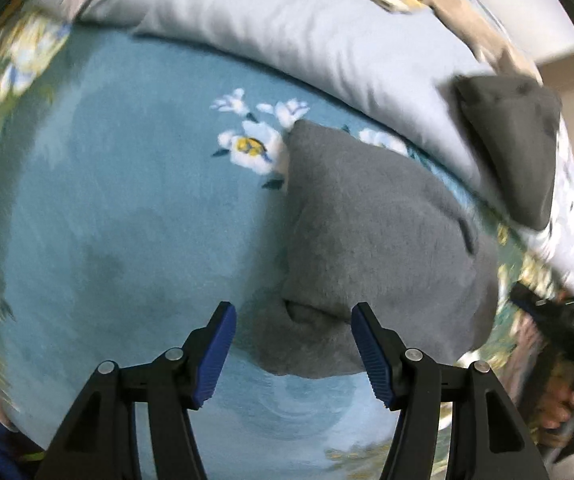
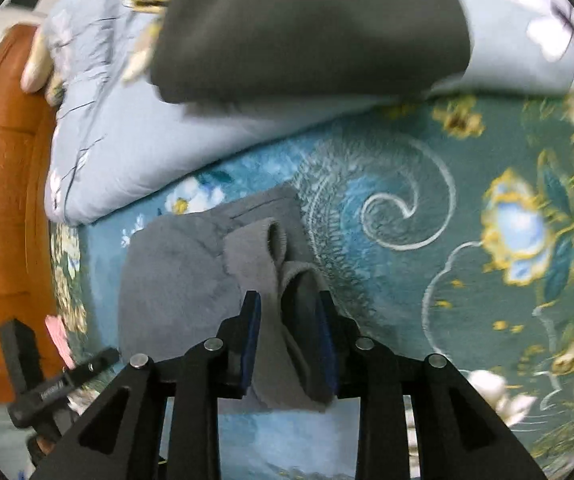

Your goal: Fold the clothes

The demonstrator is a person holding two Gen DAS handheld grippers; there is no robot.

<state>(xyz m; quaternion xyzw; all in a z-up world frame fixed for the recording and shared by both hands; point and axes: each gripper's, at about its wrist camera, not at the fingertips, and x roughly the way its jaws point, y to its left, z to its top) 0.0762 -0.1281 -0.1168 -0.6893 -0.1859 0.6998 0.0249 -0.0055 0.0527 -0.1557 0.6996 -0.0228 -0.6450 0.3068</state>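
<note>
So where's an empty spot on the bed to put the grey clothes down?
Bare blue blanket lies left of the grey garment, below the pale duvet. There's more swirl-patterned blanket to its right. It's crowded by the duvet, where a dark folded garment sits.

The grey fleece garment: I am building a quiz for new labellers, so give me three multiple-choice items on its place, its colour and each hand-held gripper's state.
1. The grey fleece garment lies on: A teal floral blanket; B wooden floor; C chair.
2. The folded cloth on the pale quilt is: A red; B dark grey; C white.
3. The right hand-held gripper is: A open, empty; B out of view; C shut on the garment.

A: blanket surrounds it. B: dark grey shows. C: fleece sits pinched between its fingers; the left hand-held gripper is open.
</note>
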